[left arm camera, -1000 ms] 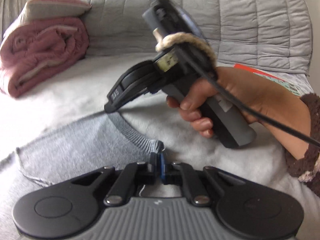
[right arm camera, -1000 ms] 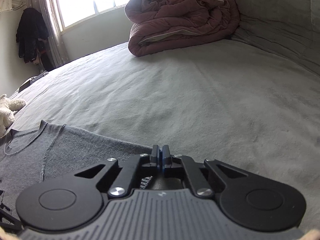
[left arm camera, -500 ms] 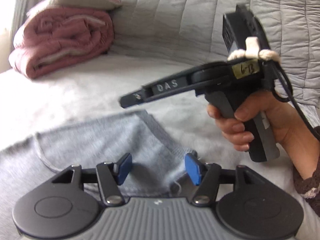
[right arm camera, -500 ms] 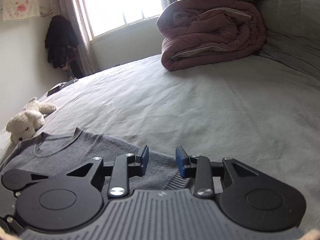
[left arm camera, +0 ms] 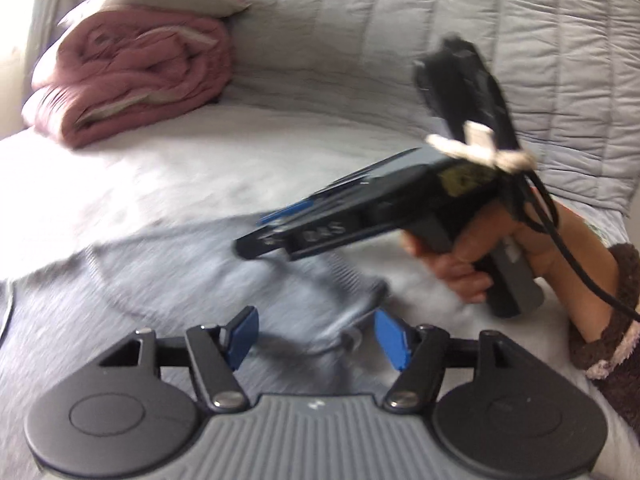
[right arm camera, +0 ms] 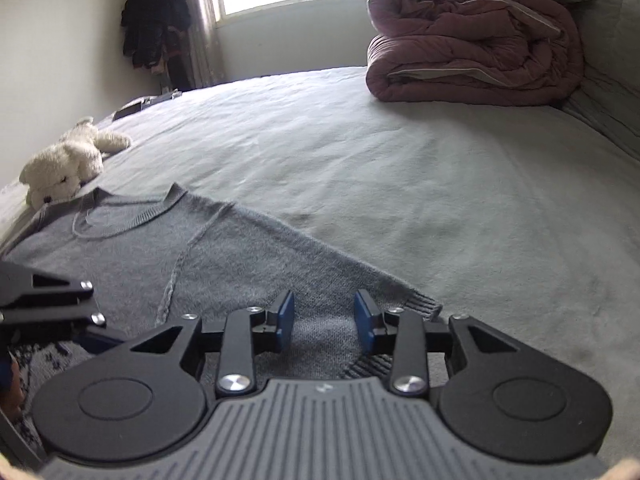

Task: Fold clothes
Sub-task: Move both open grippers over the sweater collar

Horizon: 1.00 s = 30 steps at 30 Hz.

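A grey knit sweater [right arm camera: 224, 256] lies flat on the bed, its neckline toward the far left and its ribbed cuff [right arm camera: 422, 305] at the right. My right gripper [right arm camera: 325, 321] hovers over the sleeve near that cuff. Its jaws are opening, and the blue pads stand apart without pressing the knit. My left gripper [left arm camera: 318, 338] is low over the sweater [left arm camera: 160, 292]. Its jaws are opening too, with a ribbed edge lying loose below the gap. The right gripper [left arm camera: 256, 236], held by a hand [left arm camera: 468, 272], crosses just beyond. The left gripper [right arm camera: 48, 300] shows at the left edge.
A rolled pink quilt [right arm camera: 472, 40] with a pillow on top sits at the head of the bed against the grey quilted backrest [left arm camera: 440, 20]. A white plush toy [right arm camera: 64, 168] lies beside the sweater's neckline. Dark clothes [right arm camera: 152, 28] hang by the window.
Both grippers were shut at the sweater's edge a second ago and now stand apart. The knit has dropped flat on the bed. In the left wrist view the right gripper has drifted right.
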Tool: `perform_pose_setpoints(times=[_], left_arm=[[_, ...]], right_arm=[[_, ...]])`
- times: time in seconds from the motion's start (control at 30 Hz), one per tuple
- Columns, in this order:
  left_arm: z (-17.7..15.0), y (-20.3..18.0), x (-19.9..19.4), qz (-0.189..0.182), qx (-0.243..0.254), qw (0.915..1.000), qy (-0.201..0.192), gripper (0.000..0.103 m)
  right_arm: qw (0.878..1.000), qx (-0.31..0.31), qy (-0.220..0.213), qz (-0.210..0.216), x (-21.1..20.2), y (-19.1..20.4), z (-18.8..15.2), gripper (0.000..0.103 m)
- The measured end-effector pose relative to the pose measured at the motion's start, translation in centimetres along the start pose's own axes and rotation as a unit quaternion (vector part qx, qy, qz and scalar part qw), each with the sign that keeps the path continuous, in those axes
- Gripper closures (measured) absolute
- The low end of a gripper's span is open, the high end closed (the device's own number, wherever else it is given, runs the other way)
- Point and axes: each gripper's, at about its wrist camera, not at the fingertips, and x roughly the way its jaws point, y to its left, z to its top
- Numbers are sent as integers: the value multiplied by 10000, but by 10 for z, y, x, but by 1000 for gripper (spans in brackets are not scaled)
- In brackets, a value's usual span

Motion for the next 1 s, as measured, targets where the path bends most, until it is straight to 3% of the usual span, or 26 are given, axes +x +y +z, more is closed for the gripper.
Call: perform_pose_setpoints(times=[0.27,0.5,0.63,0.73,0.87,1.0], left_arm=[[-29,20,-54,689,-353,9970,-39,37],[-56,50,-88,1517,-970,9831,-326,37],[-67,68,-86,1386,-1418,9789,-494,36],[-72,78,-91,1065,-1694,9778,-628,32],[-80,96,-98,623,-2283,9677,-869,32],[-77,96,-106,907,-2367,9628,-932,32]], right_arm=[[9993,332,-160,91,-6,-1,6,62],[9985,427,-286,170,-9,11,15,61],[9983,397,-347,228,-11,25,20,56],[9979,480,-333,273,-11,37,25,55],[9980,515,-165,323,-7,54,27,52],[9975,606,141,339,3,74,39,52]])
